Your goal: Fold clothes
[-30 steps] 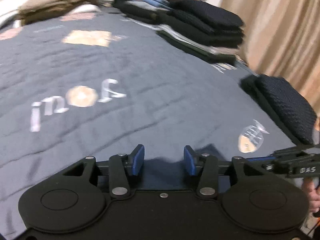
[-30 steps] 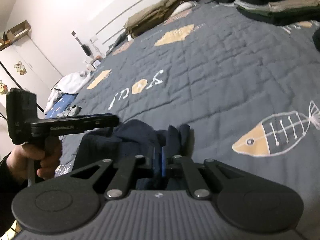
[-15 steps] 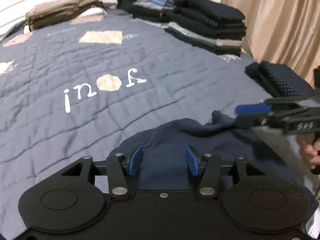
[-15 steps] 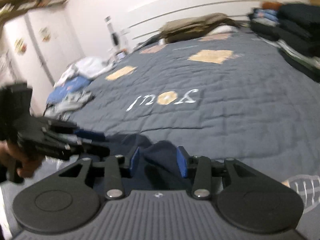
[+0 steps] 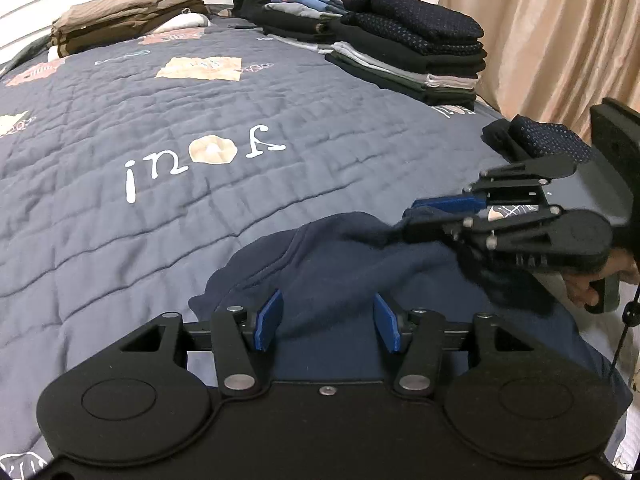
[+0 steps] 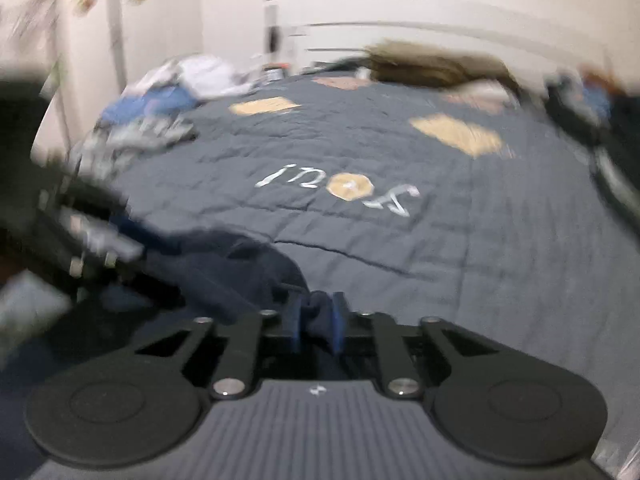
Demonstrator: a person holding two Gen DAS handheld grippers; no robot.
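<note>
A crumpled navy garment (image 5: 344, 264) lies at the near edge of the bed. My left gripper (image 5: 327, 322) is open and hovers just over the garment's near part, with cloth between and under its blue fingers. My right gripper (image 6: 316, 322) is shut on a bunched fold of the navy garment (image 6: 240, 268). In the left wrist view the right gripper (image 5: 424, 216) comes in from the right, pinching the garment's raised edge. The right wrist view is blurred by motion; the left gripper (image 6: 108, 236) shows there as a dark smear at left.
The bed has a grey-blue quilt (image 5: 200, 92). Stacks of folded clothes (image 5: 408, 52) stand at the back right, a small folded dark piece (image 5: 540, 140) at the right edge, brown folded items (image 5: 124, 16) at the headboard. Unfolded laundry (image 6: 168, 96) lies at far left. Curtain (image 5: 560, 32) on right.
The navy garment has been pulled up onto the bed in front of me. My right gripper opened half a second ago and has now shut on a fold of it. My left gripper stayed open.
</note>
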